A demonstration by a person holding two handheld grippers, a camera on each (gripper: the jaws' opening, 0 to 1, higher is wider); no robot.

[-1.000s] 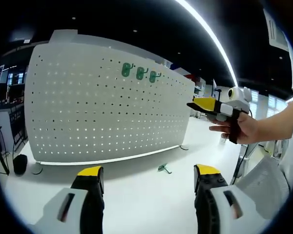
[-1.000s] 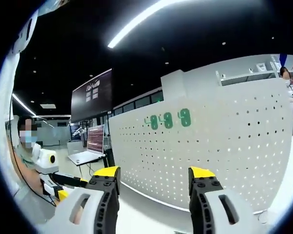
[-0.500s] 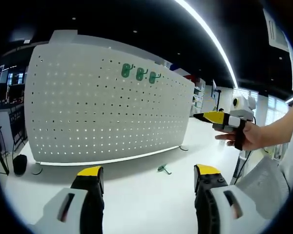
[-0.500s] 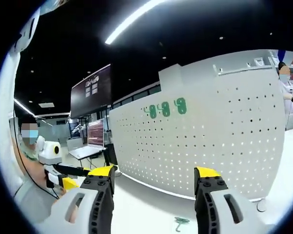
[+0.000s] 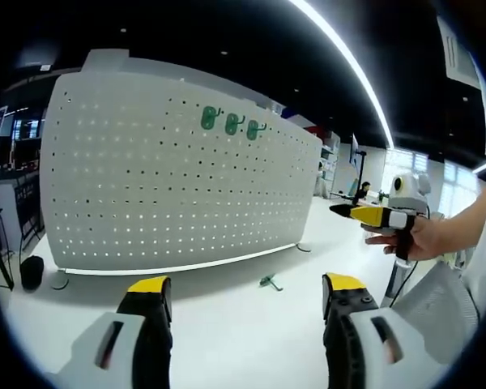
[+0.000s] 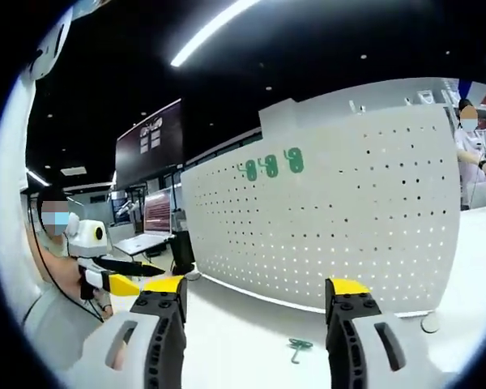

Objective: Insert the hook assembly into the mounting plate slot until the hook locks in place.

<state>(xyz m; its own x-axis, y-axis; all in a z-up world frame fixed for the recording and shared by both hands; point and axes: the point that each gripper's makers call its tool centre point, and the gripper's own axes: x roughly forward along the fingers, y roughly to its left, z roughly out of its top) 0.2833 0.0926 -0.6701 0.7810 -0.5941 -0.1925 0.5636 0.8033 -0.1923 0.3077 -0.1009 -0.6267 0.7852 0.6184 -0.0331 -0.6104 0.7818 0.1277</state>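
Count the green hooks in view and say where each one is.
4: three small green plastic hooks hang side by side high on the white perforated pegboard; one loose green hook lies on the white tabletop.

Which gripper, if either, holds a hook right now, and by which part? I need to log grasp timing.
Neither. Left gripper and right gripper stand open and empty; the loose green hook lies on the white table.
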